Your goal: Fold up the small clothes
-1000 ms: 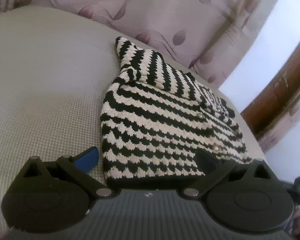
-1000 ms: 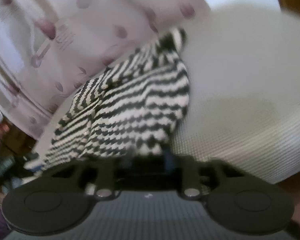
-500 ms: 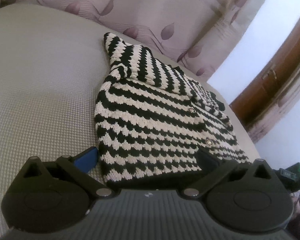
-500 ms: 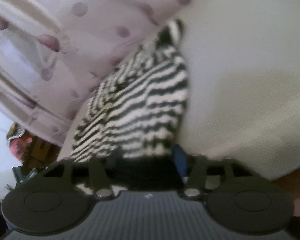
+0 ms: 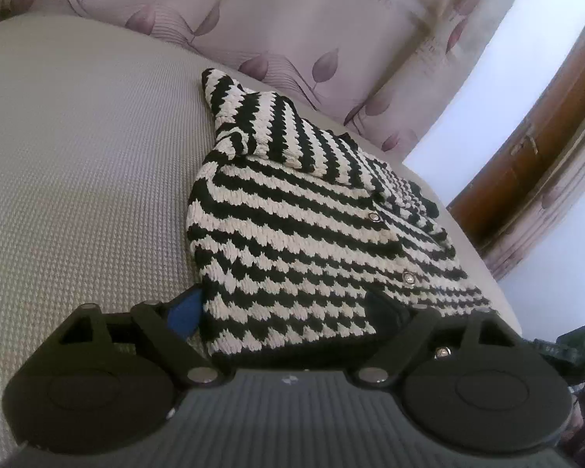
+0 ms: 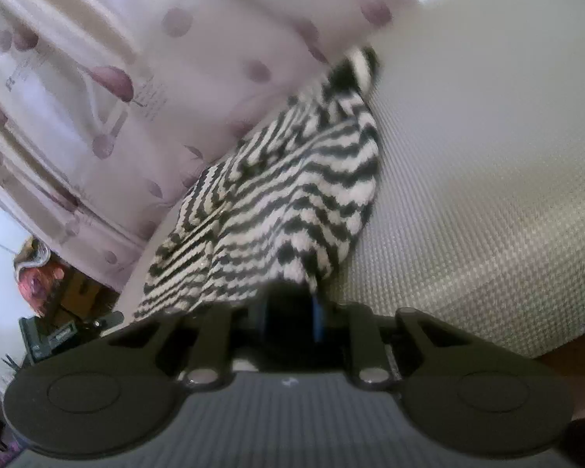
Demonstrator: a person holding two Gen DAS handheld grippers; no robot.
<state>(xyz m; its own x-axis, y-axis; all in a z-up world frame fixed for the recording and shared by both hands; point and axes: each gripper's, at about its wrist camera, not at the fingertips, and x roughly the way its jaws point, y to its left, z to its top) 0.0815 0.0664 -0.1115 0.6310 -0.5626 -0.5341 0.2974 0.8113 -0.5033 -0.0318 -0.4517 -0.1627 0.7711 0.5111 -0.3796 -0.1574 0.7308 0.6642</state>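
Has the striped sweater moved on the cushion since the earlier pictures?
Cannot tell. In the left wrist view the striped sweater lies flat on the cushion with the same outline; only the camera's framing differs.

Soft daylight fills both views, coming through a pale window point(image 5: 483, 89) that blows out to near white. The left wrist view is sharp: the knit of the striped sweater point(image 5: 292, 226) reads clearly. The right wrist view is smeared with motion blur, the curtain point(image 6: 144, 89) hazy. Fisheye bending curves every edge; shadows stay faint.
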